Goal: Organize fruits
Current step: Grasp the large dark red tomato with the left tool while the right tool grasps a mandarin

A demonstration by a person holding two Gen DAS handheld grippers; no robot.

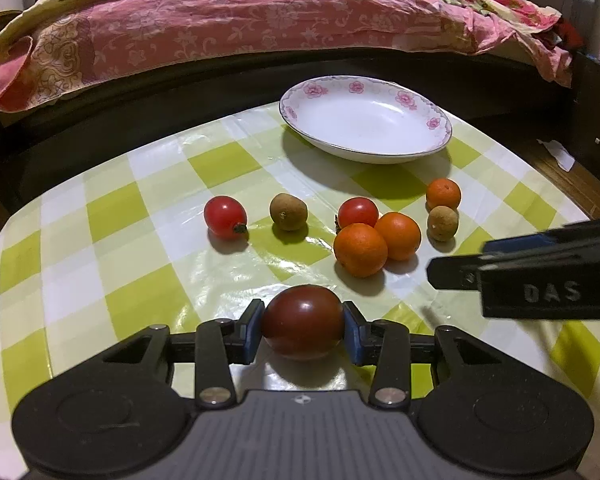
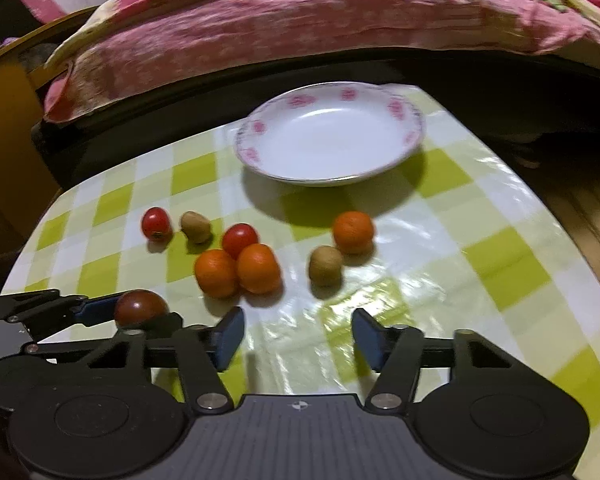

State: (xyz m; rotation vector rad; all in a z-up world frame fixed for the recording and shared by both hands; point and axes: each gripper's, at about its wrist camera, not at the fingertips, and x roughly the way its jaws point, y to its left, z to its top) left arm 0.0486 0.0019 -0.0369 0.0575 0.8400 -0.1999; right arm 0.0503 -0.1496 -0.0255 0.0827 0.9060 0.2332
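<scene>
My left gripper (image 1: pixel 303 326) is shut on a dark red tomato (image 1: pixel 303 322), low over the checked table; the tomato also shows in the right wrist view (image 2: pixel 140 307). My right gripper (image 2: pixel 298 338) is open and empty above the table, to the right of the left one. Beyond lie two red cherry tomatoes (image 1: pixel 224 217) (image 1: pixel 357 211), three small oranges (image 1: pixel 359 249) (image 1: pixel 399 235) (image 1: pixel 443 195) and two brown longans (image 1: pixel 288 212) (image 1: pixel 442 223). A white plate with pink flowers (image 1: pixel 363 92) stands empty at the far side.
The table wears a green and white checked cloth (image 1: pixel 140 240). Behind it is a dark bed frame with a pink flowered quilt (image 1: pixel 220 28). A dark cabinet (image 1: pixel 595 120) stands at the right, with wooden floor below.
</scene>
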